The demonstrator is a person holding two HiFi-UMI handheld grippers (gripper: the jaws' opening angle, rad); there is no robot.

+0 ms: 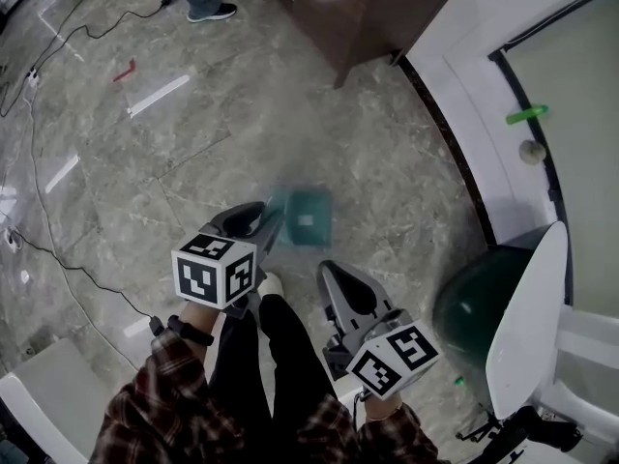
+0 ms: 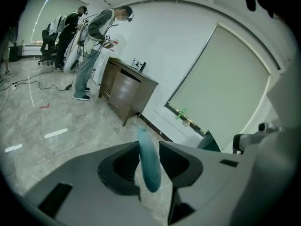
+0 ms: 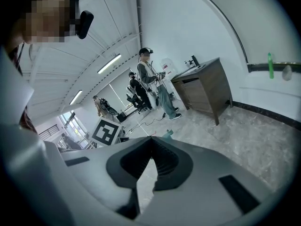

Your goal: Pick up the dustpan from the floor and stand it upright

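Note:
A teal dustpan (image 1: 309, 216) hangs blurred above the marble floor, just ahead of my left gripper (image 1: 271, 224). In the left gripper view its teal handle (image 2: 149, 166) runs up between the two jaws, and my left gripper (image 2: 149, 147) is shut on it. My right gripper (image 1: 331, 271) hovers to the right of the pan and slightly nearer me, apart from it. In the right gripper view its jaws meet at the tips, so my right gripper (image 3: 151, 138) is shut with nothing held. A sliver of the teal dustpan (image 3: 168, 134) peeks past those tips.
A dark wooden cabinet (image 1: 358, 13) stands at the back against the wall. A dark green bin (image 1: 479, 307) with a raised white lid (image 1: 527, 317) sits at the right. Cables (image 1: 58, 46) trail over the floor at the left. Another person's shoes (image 1: 211, 10) show at the top.

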